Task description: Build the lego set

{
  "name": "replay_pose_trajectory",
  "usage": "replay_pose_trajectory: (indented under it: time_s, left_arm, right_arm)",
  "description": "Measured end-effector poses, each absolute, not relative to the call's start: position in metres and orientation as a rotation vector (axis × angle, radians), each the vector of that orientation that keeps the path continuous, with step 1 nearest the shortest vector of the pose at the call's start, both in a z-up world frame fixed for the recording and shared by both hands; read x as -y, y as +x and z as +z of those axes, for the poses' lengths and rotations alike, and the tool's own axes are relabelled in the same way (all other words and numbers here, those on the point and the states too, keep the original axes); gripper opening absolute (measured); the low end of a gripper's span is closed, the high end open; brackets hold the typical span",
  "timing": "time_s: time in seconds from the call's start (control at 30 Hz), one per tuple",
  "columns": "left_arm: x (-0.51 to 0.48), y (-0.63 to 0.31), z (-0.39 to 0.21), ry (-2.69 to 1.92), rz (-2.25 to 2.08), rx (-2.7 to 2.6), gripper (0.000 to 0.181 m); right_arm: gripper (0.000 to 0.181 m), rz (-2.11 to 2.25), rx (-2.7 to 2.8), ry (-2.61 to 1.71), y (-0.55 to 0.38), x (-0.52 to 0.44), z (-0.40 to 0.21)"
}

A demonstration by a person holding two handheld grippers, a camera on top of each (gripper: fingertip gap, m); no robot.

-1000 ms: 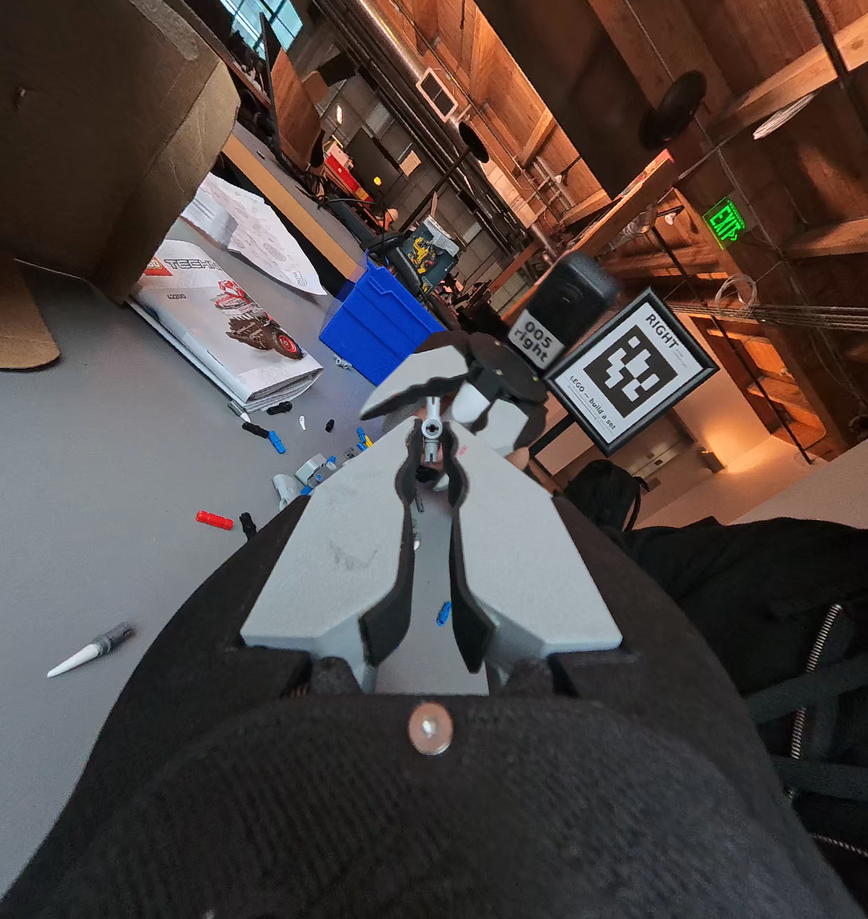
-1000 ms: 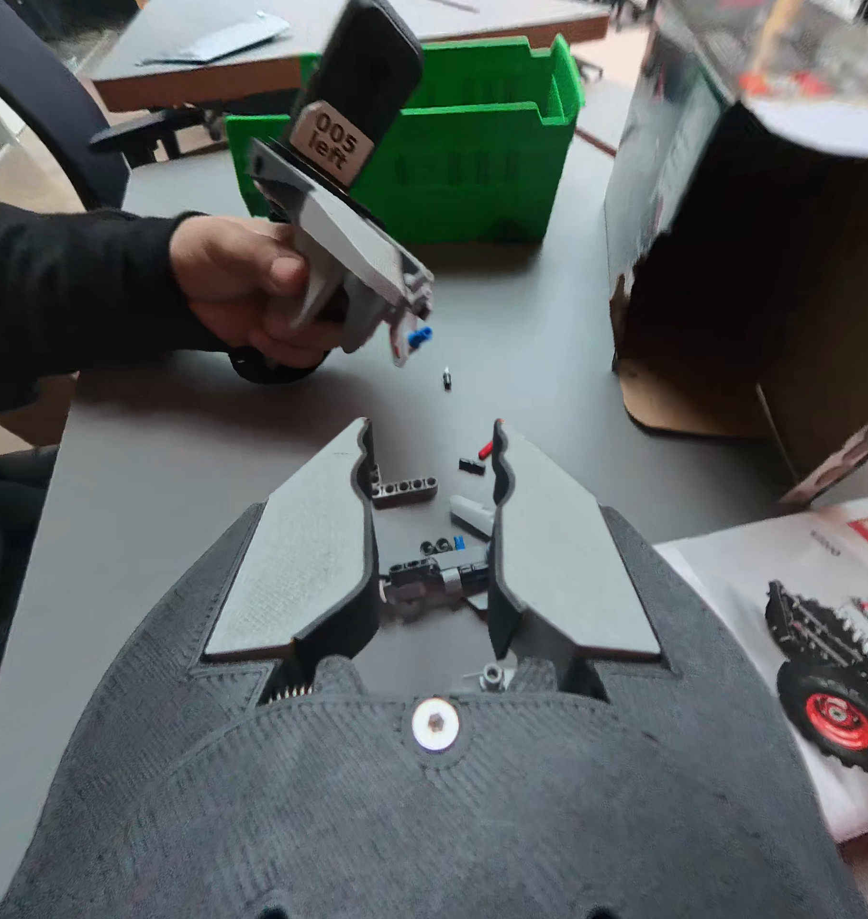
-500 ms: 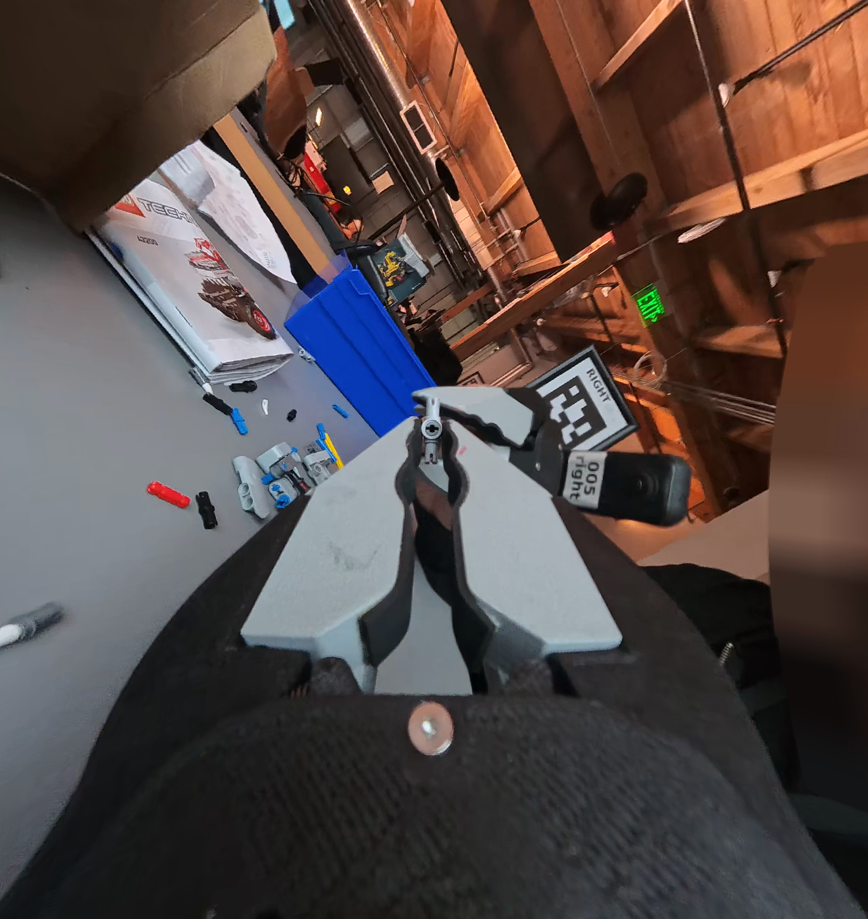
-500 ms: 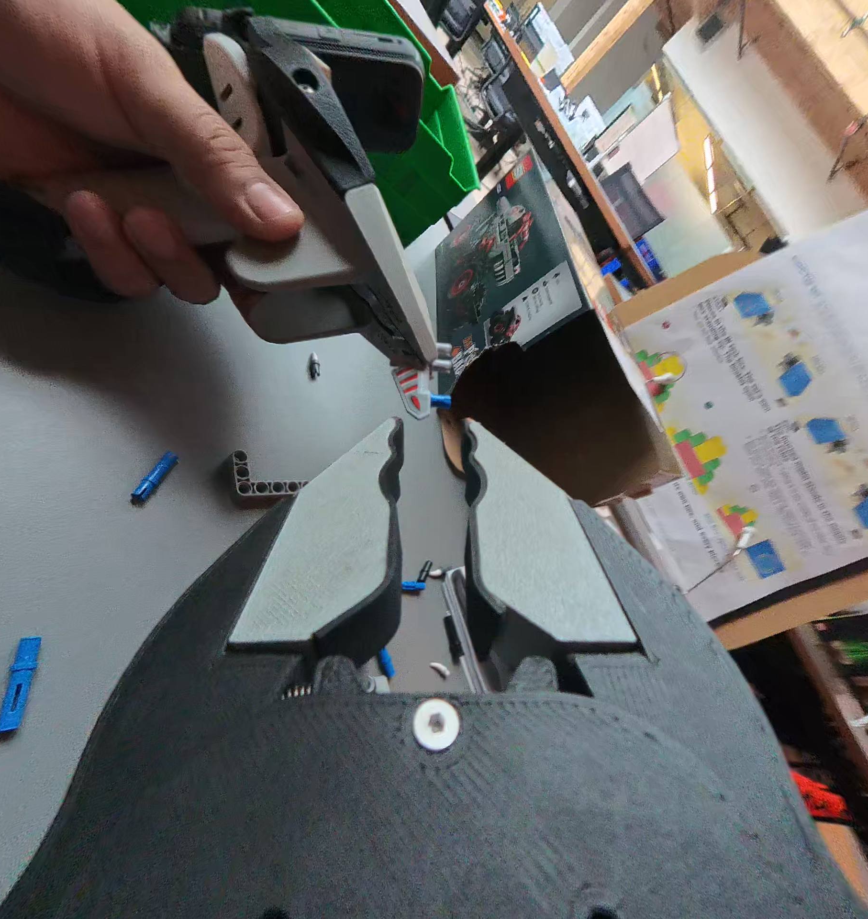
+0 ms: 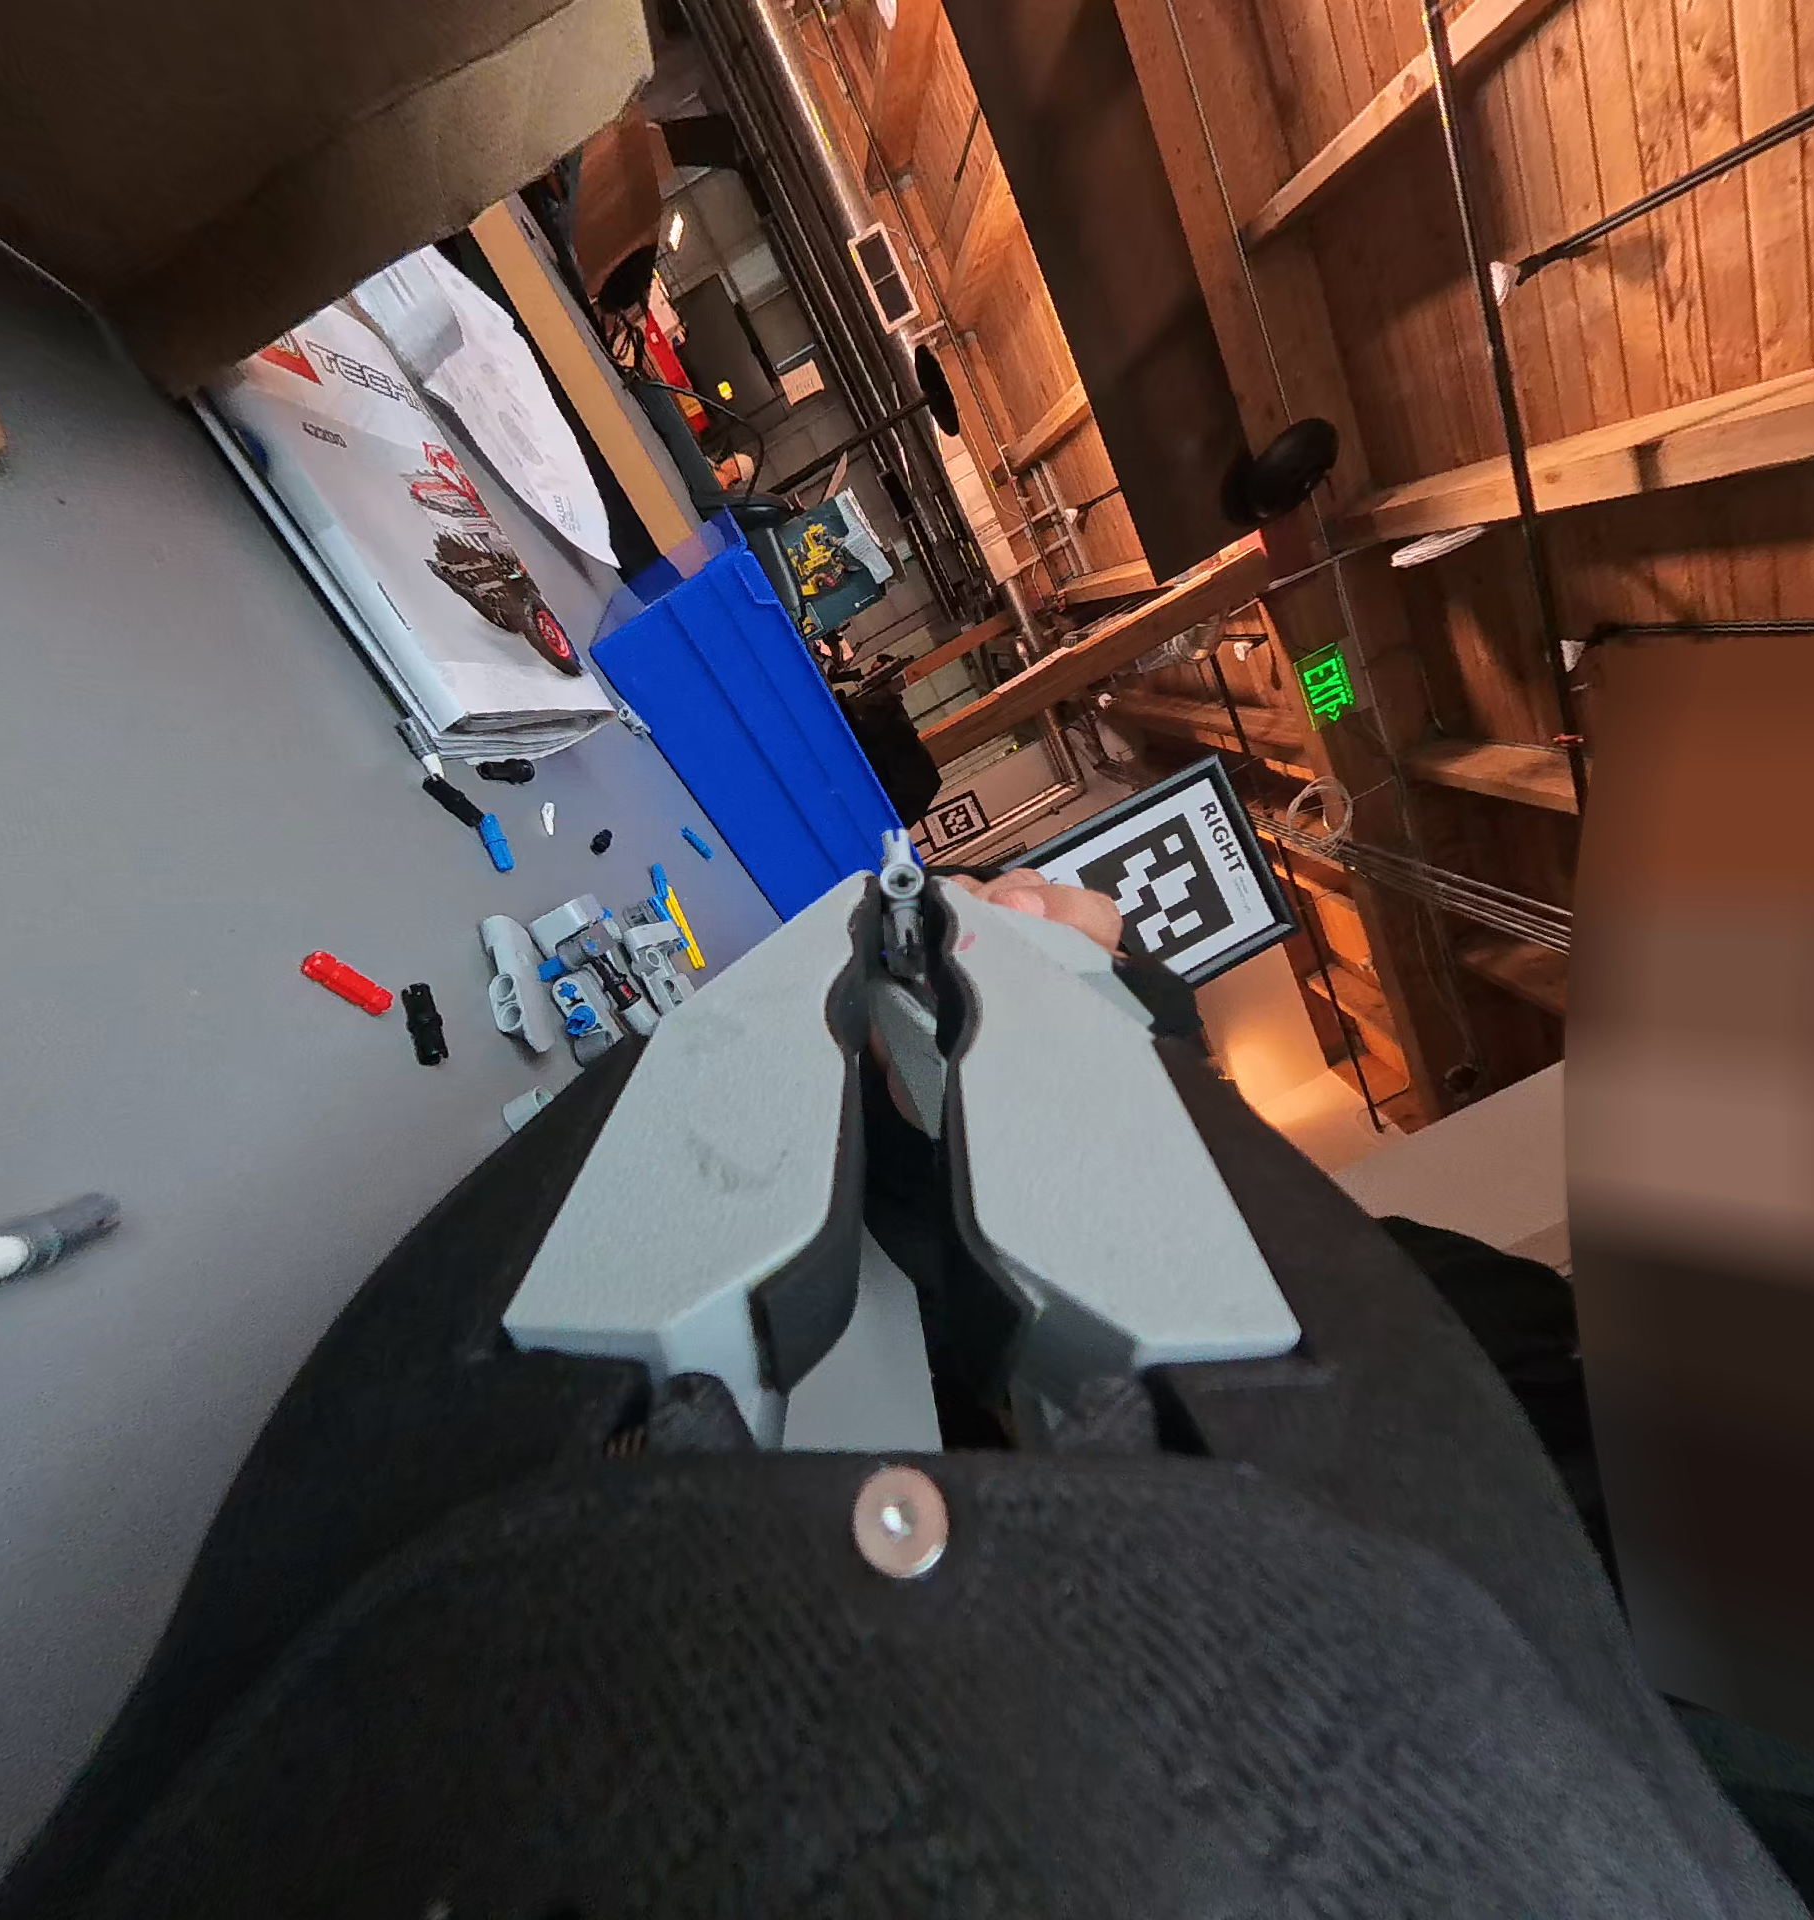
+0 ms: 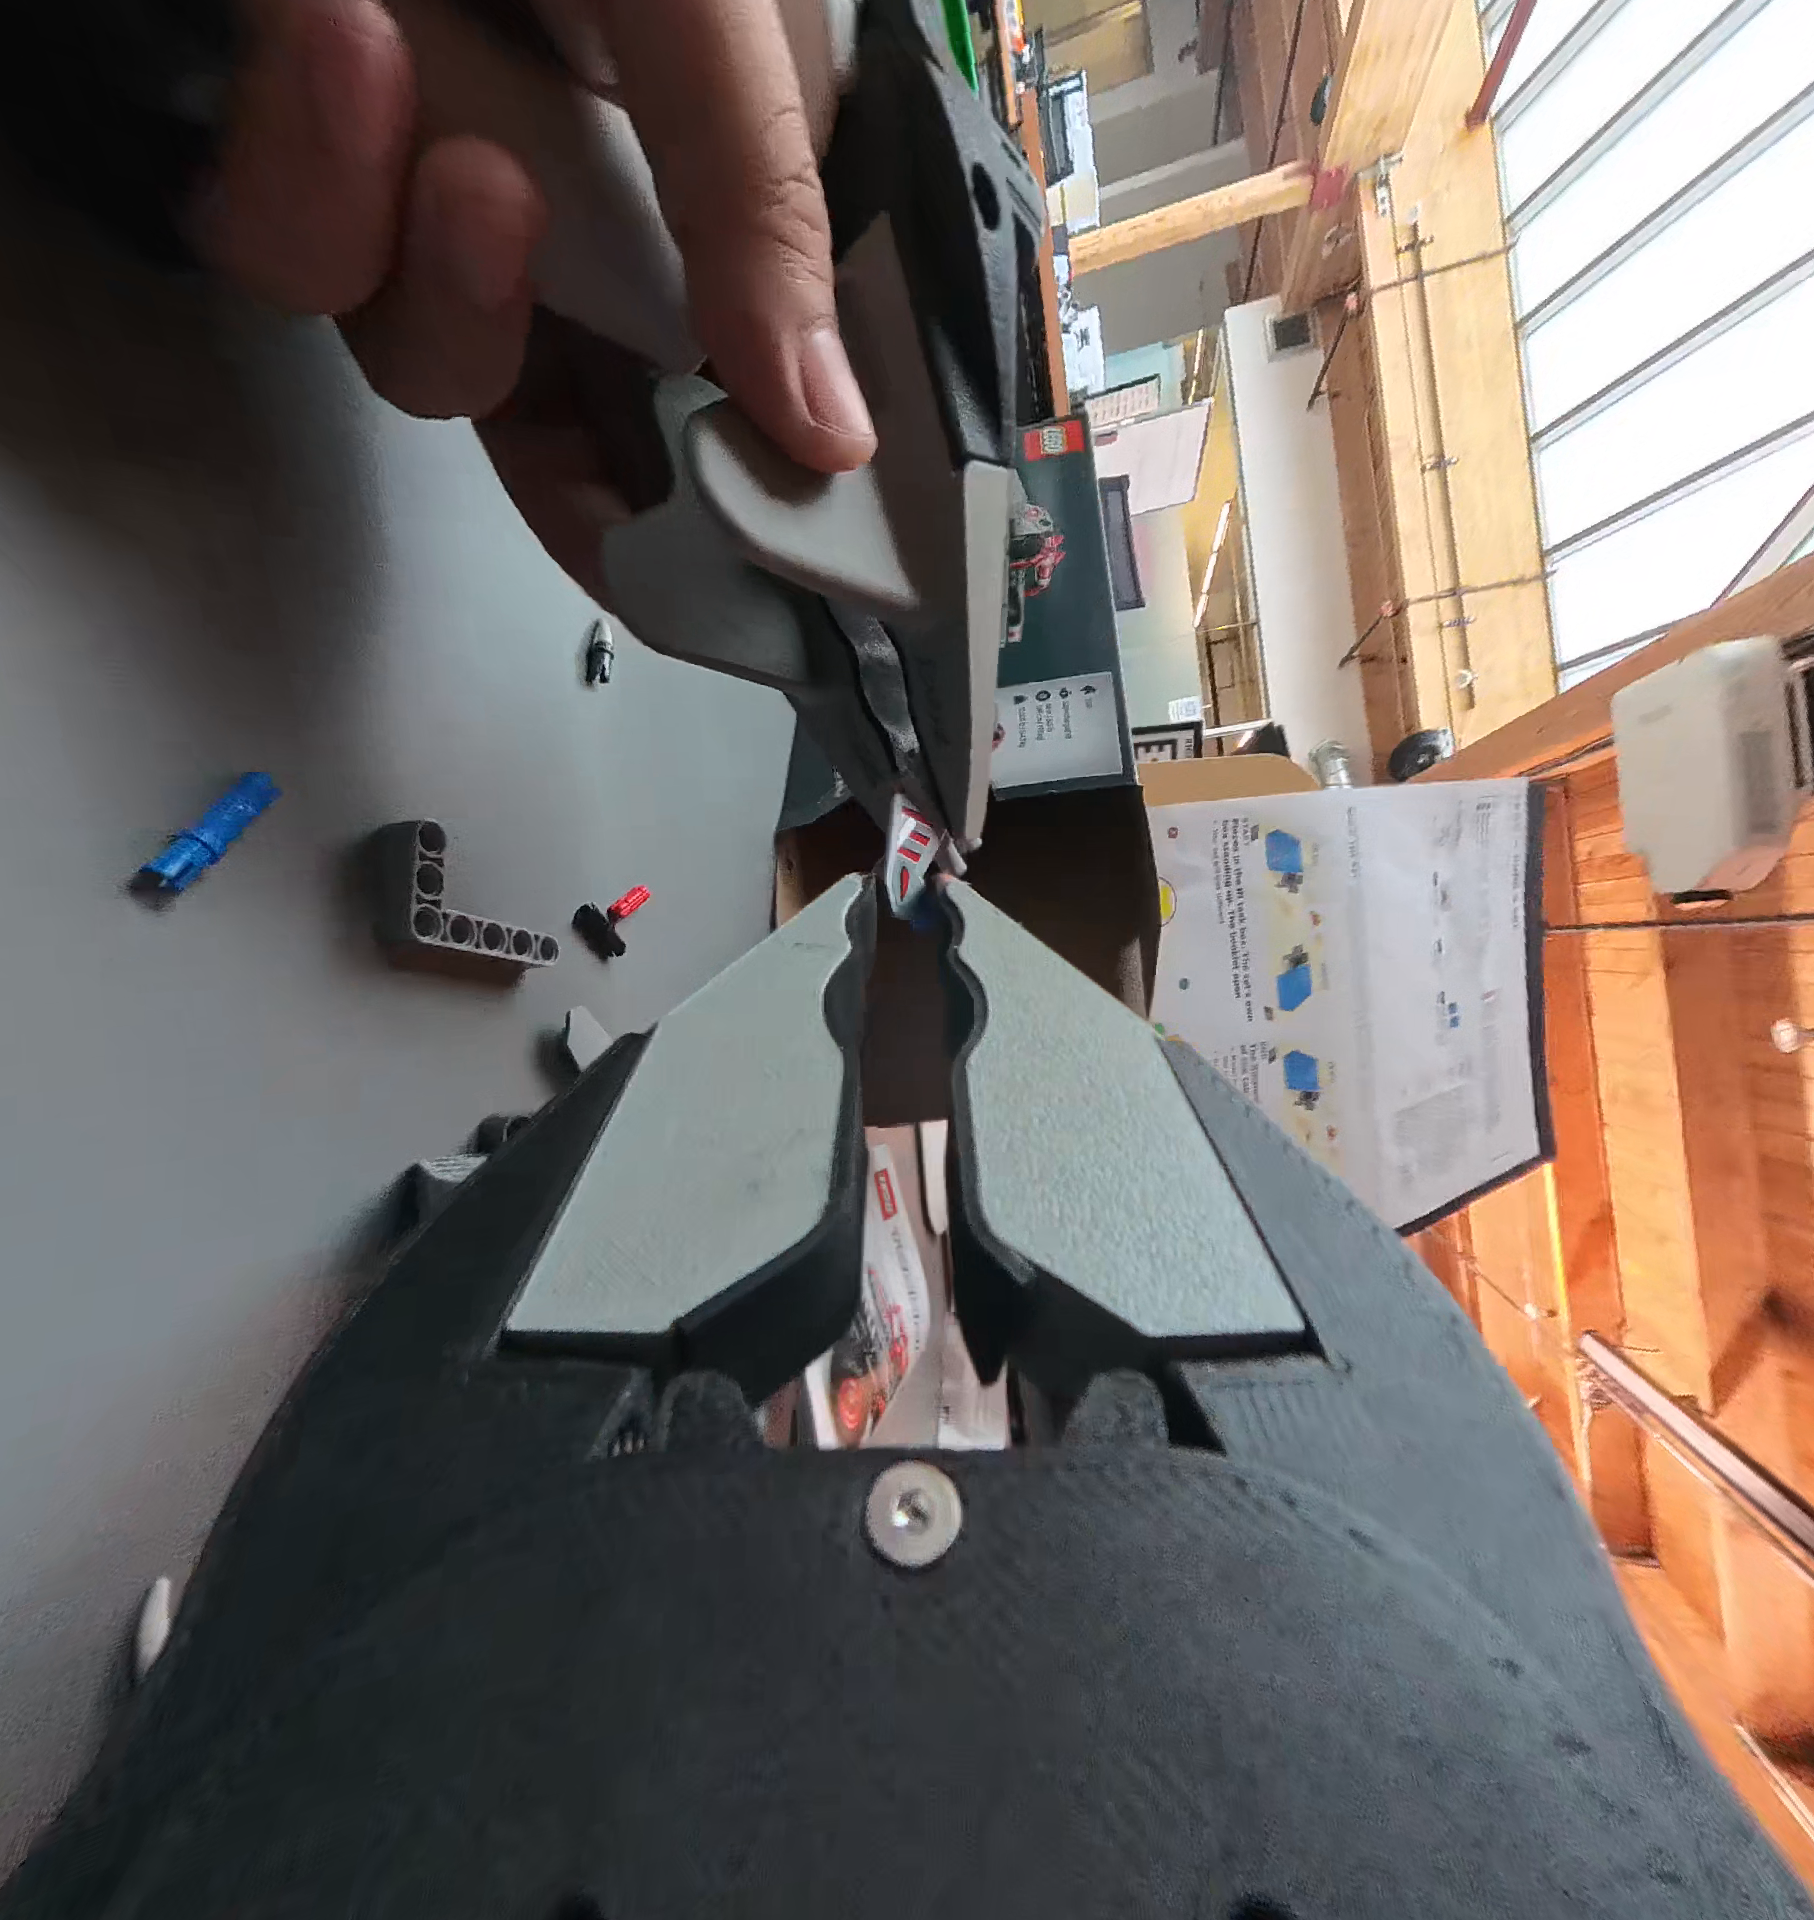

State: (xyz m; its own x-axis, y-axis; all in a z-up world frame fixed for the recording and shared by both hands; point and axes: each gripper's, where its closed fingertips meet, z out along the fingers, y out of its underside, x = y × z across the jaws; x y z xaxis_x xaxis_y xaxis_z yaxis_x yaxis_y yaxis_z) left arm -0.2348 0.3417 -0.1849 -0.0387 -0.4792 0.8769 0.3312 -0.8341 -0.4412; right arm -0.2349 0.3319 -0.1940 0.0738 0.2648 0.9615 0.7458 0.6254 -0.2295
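Since the earlier frames, both grippers have been lifted off the desk (image 5: 155, 1039) and brought tip to tip, and the right gripper's fingers have been narrowed. The left gripper (image 5: 901, 914) is clenched on a small grey lego piece (image 5: 900, 885), which protrudes just beyond its tips. In the right wrist view the same piece (image 6: 911, 854), showing red markings and a blue end, is seen directly ahead of the right gripper (image 6: 908, 902), whose fingers are parted only slightly; contact cannot be confirmed. The step in hand is judged to be a mid-air transfer or joining of this piece. Careful alignment and a closing of the right gripper would be required next. Loose parts, among them a grey L-shaped beam (image 6: 446, 914) and a blue pin (image 6: 207, 831), are left on the desk, left of the right gripper.
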Motion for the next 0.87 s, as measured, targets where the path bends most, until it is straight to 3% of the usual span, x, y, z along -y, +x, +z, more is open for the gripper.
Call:
replay_pose_trajectory:
  time_s: [0.5, 0.63, 0.87]
  left_arm:
    - [-0.35, -0.252, -0.169, -1.624, -1.801, -0.24, 0.0]
    - [-0.332, -0.233, -0.171, -1.685, -1.633, -0.527, 0.029]
    - [-0.319, -0.226, -0.179, -1.618, -0.937, -1.0, 0.037]
  right_arm:
    - [0.003, 0.306, 1.31, -1.13, -0.223, -0.327, -0.168]
    - [0.003, 0.552, 1.304, -1.111, -0.218, -0.317, -0.159]
    - [0.003, 0.868, 1.386, -1.196, -0.213, -0.302, -0.168]
